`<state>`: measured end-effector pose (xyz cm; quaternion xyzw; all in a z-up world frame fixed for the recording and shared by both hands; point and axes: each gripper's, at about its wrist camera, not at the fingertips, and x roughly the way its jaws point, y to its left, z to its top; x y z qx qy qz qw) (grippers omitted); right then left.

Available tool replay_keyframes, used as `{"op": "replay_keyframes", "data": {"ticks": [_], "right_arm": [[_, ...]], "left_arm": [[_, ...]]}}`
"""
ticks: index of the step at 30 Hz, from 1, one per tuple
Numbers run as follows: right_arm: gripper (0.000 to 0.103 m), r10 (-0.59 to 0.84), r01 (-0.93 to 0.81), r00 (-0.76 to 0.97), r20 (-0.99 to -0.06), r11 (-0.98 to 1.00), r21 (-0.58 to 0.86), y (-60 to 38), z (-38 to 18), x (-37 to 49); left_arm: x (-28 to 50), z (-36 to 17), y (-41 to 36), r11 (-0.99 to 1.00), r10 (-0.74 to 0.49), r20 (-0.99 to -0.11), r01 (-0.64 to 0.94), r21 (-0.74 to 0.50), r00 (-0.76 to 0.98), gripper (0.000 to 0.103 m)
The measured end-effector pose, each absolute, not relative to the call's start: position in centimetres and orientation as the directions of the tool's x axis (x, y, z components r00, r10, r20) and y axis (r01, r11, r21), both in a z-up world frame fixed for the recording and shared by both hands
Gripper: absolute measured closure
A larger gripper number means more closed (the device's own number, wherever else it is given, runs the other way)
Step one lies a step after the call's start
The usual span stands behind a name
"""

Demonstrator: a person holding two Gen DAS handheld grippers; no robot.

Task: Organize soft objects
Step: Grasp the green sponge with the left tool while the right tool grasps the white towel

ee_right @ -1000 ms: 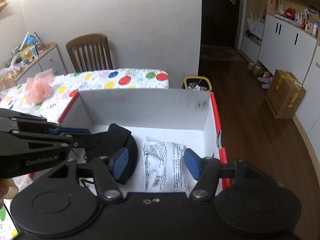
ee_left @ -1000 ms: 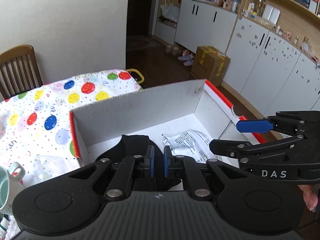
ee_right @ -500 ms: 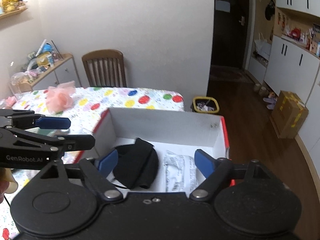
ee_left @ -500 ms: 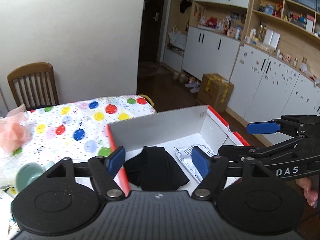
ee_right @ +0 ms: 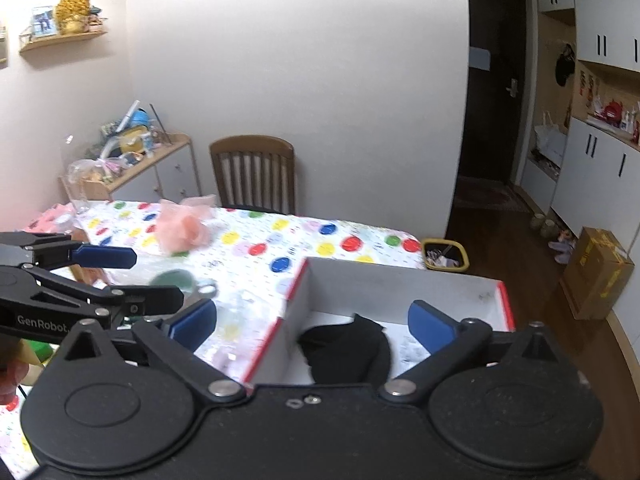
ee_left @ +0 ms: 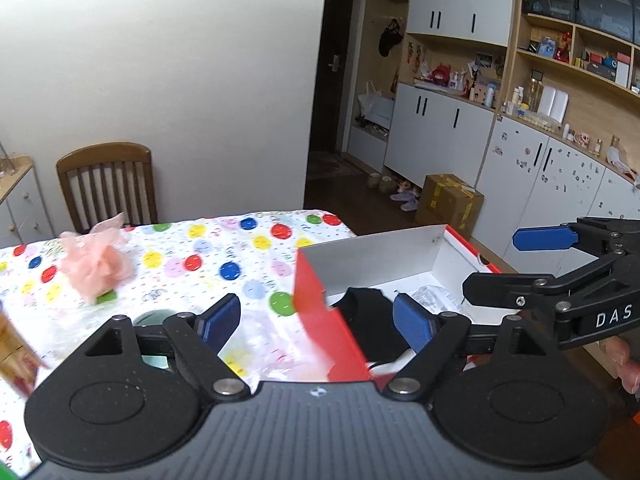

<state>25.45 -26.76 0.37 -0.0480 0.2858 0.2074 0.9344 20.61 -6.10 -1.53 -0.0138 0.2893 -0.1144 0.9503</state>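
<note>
A black soft cloth (ee_left: 366, 320) lies in the red-and-white box (ee_left: 380, 260) beside a white plastic packet (ee_left: 436, 300). A pink mesh pouf (ee_left: 96, 268) sits on the balloon-print tablecloth. My left gripper (ee_left: 316, 318) hovers above the box's near left corner; its jaws are opening and hold nothing. My right gripper (ee_right: 312, 324) hangs over the box (ee_right: 400, 284) above the black cloth (ee_right: 348, 348), its jaws also opening with nothing gripped. Each gripper shows in the other's view: right gripper (ee_left: 520, 264), left gripper (ee_right: 132, 278).
A green mug (ee_right: 172, 280) stands on the table near the left gripper. A wooden chair (ee_right: 254, 172) is at the table's far side, a yellow-rimmed bin (ee_right: 446, 256) on the floor past the box. The pink pouf (ee_right: 182, 230) lies mid-table.
Both grippers drew back and up from the box. The left jaws went from shut over the black cloth to wide apart; the right jaws spread wider. The cloth stays in the box.
</note>
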Motion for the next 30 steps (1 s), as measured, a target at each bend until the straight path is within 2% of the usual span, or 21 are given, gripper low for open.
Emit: {"op": "replay_keyframes", "data": {"ticks": [6, 18, 30], "right_arm": [[0.0, 0.386, -0.43, 0.743, -0.546, 0.901, 0.051, -23.5, 0.7, 23.6], [0.0, 0.403, -0.438, 0.733, -0.548, 0.896, 0.072, -16.9, 0.2, 19.9], [0.0, 0.386, -0.461, 0.728, -0.567, 0.888, 0.012, -10.8, -3.5, 17.6]], "left_arm": [[17.7, -1.2, -1.6, 0.977, -0.215, -0.534, 0.182, -0.114, 0.818, 0.007], [13.3, -1.8, 8.1, 0.98, -0.175, -0.527, 0.093, -0.178, 0.832, 0.0], [10.2, -5.3, 17.2, 0.987, 0.092, -0.551, -0.148, -0.059, 0.83, 0.0]]}}
